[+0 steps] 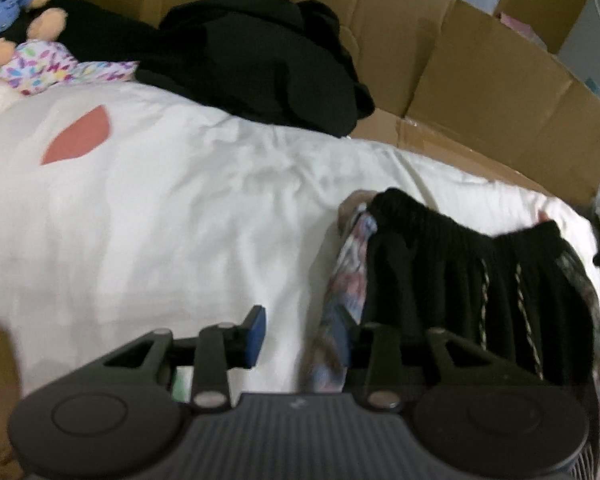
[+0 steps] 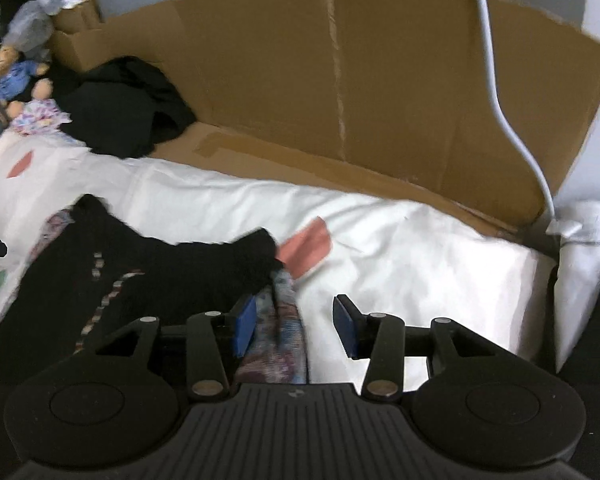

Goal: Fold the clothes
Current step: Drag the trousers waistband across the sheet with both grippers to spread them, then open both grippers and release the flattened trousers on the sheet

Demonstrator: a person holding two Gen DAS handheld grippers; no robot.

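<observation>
A black pleated garment [image 1: 460,272] with a floral lining lies folded on the white bedsheet [image 1: 160,208]. In the left wrist view it is at the lower right. My left gripper [image 1: 300,338] hangs open above the sheet at the garment's left edge. The floral edge [image 1: 336,304] reaches its right finger, and only sheet shows in the gap. In the right wrist view the same garment [image 2: 140,272] is at the lower left. My right gripper [image 2: 296,328] is open over its right corner. A strip of floral fabric [image 2: 280,336] lies loose beside the left pad, well clear of the right pad.
A heap of black clothes [image 1: 260,60] sits at the back of the bed against a tall cardboard wall [image 1: 480,72]. Stuffed toys [image 1: 32,40] lie at the far left corner. A white cable [image 2: 496,92] hangs down in front of the cardboard. Crumpled white material [image 2: 588,224] is at the bed's right end.
</observation>
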